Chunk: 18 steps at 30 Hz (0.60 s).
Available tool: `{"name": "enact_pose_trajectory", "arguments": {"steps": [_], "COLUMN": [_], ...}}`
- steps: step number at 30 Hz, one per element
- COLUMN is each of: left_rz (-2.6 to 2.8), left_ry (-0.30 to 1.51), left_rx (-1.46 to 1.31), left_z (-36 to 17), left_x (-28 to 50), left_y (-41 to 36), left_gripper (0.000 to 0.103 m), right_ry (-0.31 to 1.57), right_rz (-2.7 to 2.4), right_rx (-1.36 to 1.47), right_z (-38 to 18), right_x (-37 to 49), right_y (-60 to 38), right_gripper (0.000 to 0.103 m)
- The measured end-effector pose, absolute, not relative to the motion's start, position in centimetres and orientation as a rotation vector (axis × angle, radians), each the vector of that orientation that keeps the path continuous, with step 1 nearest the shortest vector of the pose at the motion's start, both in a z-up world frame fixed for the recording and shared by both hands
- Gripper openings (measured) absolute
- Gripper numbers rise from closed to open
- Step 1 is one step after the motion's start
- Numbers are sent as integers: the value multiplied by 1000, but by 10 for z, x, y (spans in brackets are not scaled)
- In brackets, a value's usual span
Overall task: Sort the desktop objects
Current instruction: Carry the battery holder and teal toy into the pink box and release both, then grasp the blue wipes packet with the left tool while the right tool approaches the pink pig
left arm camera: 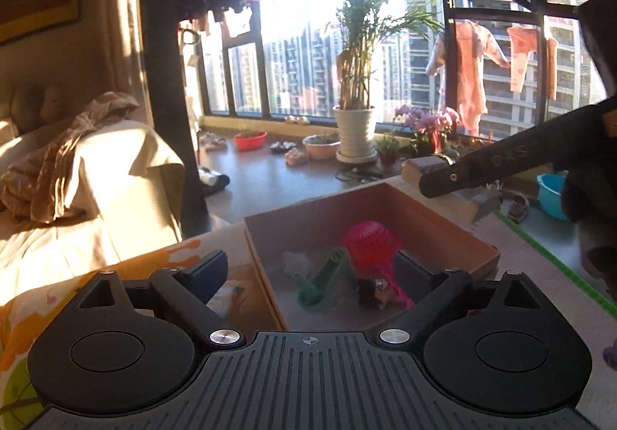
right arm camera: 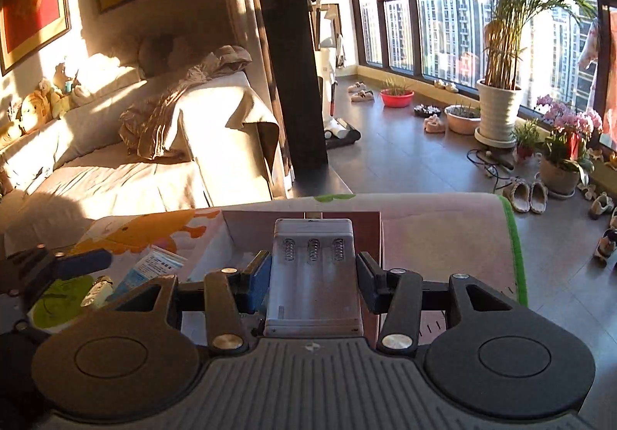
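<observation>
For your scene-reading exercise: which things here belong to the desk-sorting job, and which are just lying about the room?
Belonging to the job:
battery holder in the right gripper
cardboard box
pink mesh item
green clip
blue-white packet

Lying about:
potted palm
slippers
red basin

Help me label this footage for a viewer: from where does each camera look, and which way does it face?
Left wrist: sits on the left gripper, looking forward and down into the cardboard box toward the windows; its own open jaws show, and the right gripper at right.
Right wrist: sits on the right gripper, facing the sofa and windows; its jaws hold a white battery holder over the box; the left gripper shows at left.
Shared: the box, the potted palm, the sofa.
</observation>
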<state>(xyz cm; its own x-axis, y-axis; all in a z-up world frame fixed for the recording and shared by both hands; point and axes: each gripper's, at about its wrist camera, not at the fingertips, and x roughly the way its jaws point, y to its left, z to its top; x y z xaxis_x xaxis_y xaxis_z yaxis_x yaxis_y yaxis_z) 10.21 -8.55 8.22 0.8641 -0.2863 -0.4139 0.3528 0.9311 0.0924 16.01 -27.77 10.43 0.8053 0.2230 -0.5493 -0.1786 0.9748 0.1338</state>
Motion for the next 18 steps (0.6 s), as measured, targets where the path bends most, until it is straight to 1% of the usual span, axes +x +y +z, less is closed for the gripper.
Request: {"name": "enact_pose_trajectory", "arguments": {"steps": [2,3,5,8,11,12,14,17,18], "left_rz": [-317,-309,-294,-258,-217,-216,-210,-222,-224], "left_ry": [422,442,488,547,600,608,612,603,603], "left_rx": [175,168,144,161,176,171,162,160,164], "left_z": [75,71,60,42,25,22,18,16,15], "left_x": [85,79,70,66,73,76,84,96,100], "left_y": [-73,-67,-53,-38,-30,-28,-25,-30,-33], "left_gripper": [97,97,97,97,96,96,89,89,85], "right_ry": [629,638,654,660,648,639,625,615,615], "right_rz": [209,206,200,193,203,208,231,270,276], "right_rx": [76,78,70,46,11,0,-7,-22,-33], "right_z": [90,86,76,70,72,75,81,87,88], "right_x": [169,173,175,172,161,156,144,129,125], "right_y": [-273,-271,-266,-257,-247,-243,-238,-229,-224], "right_gripper": [48,51,53,55,55,55,55,59,60]}}
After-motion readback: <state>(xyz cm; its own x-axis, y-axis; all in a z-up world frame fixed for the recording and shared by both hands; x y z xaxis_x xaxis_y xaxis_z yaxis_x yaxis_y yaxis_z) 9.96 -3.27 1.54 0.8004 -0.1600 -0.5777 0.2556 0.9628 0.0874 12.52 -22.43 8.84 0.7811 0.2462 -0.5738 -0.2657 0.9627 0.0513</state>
